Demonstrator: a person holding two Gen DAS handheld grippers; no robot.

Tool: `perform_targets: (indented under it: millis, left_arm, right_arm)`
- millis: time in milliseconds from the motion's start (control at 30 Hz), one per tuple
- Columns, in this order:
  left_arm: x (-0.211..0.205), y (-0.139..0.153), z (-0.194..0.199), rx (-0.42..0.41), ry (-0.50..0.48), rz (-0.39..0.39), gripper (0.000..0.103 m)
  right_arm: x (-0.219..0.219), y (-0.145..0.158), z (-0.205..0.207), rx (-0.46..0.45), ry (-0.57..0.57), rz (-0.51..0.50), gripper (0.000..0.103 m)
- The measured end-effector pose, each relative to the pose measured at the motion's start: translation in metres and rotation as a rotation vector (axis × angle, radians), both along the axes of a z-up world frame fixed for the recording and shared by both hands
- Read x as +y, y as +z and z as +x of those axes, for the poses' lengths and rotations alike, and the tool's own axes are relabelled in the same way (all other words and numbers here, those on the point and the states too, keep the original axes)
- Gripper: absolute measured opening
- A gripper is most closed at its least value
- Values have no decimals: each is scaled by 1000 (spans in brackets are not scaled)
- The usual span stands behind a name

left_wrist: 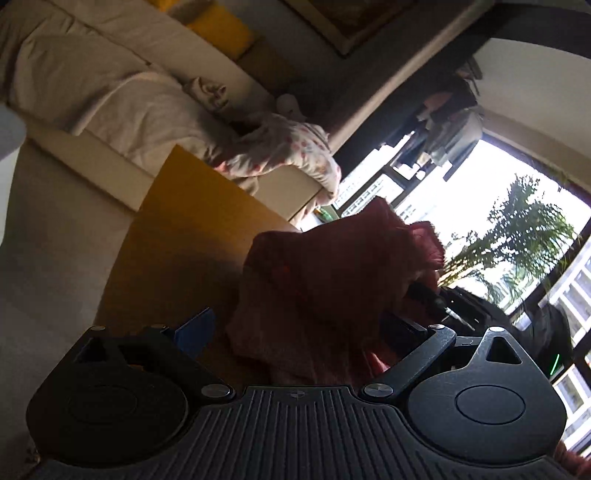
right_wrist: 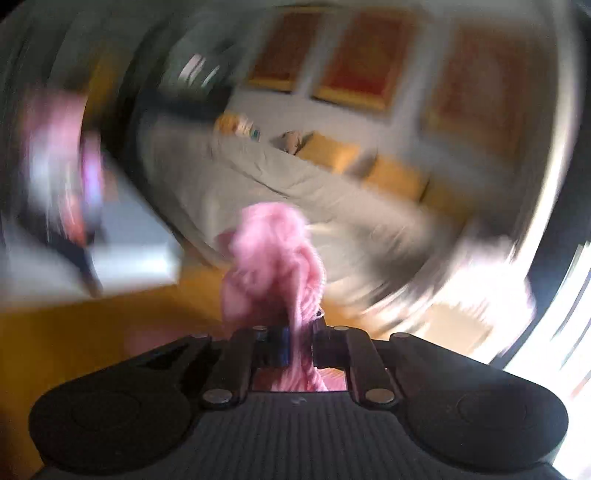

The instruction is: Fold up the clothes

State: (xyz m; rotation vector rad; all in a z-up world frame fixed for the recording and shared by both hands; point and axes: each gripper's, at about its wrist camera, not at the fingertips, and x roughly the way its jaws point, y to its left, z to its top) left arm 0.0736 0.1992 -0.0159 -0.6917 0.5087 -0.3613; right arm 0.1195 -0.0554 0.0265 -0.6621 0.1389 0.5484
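A pink knitted garment (left_wrist: 332,280) hangs bunched in front of my left gripper (left_wrist: 295,332), dark against the window light. The left fingers are spread wide, the blue pad (left_wrist: 195,330) at the left apart from the cloth. My right gripper (right_wrist: 297,339) is shut on a fold of the same pink knit (right_wrist: 273,258), which bulges up ahead of the fingers. The right wrist view is heavily motion-blurred. The other gripper shows as a blur at the left of it (right_wrist: 74,184).
A yellow-orange table top (left_wrist: 192,236) lies below. A cream sofa (left_wrist: 92,92) holds a floral garment (left_wrist: 295,151) and yellow cushions (left_wrist: 221,26). A bright window (left_wrist: 498,221) with a palm outside is at the right. Framed pictures (right_wrist: 354,62) hang on the wall.
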Motion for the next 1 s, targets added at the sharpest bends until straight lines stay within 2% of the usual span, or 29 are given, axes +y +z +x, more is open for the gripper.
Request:
perform_targets:
  millis: [67, 100, 200, 233, 300, 400, 467, 533, 567, 633, 733, 767, 867, 1000]
  left_arm:
    - [-2, 1, 2, 2, 3, -21, 99]
    - [-3, 2, 3, 3, 4, -33, 99]
    - [-6, 8, 5, -4, -19, -84, 99]
    - [-9, 10, 8, -7, -35, -96, 99]
    - [-16, 17, 16, -15, -71, -117, 99]
    - [-35, 21, 30, -32, -142, -143, 99]
    - [-48, 15, 36, -27, -172, -154, 99]
    - [-57, 6, 40, 2, -178, -164, 99]
    - [-59, 1, 40, 23, -180, -180, 99]
    - [-57, -9, 37, 67, -182, -227, 99]
    - [-46, -19, 25, 125, -127, -311, 99]
    - [-44, -24, 25, 145, -108, -336, 99]
    - [-46, -37, 32, 209, -46, -389, 99]
    - [-55, -48, 51, 256, 23, -357, 99]
  right_arm:
    - [34, -42, -21, -164, 58, -268, 11]
    - [48, -63, -31, -161, 111, -353, 11]
    - [69, -89, -51, -30, 197, -412, 13]
    - [70, -90, -53, -15, 194, -396, 20]
    - [70, -91, -56, 12, 185, -361, 24]
    - [52, -67, -53, 156, 189, -210, 40]
    - [21, -46, -56, 221, 175, -86, 48]
    - [-14, -24, -59, 271, 146, 35, 62]
    - [-31, -14, -58, 301, 117, 116, 66]
    - [-71, 3, -56, 368, 45, 310, 80]
    - [-113, 7, -51, 370, -65, 482, 84]
    - [-122, 4, -47, 350, -107, 479, 84]
    - [-135, -14, -38, 361, -193, 504, 84]
    - [-158, -44, -16, 514, -221, 691, 84]
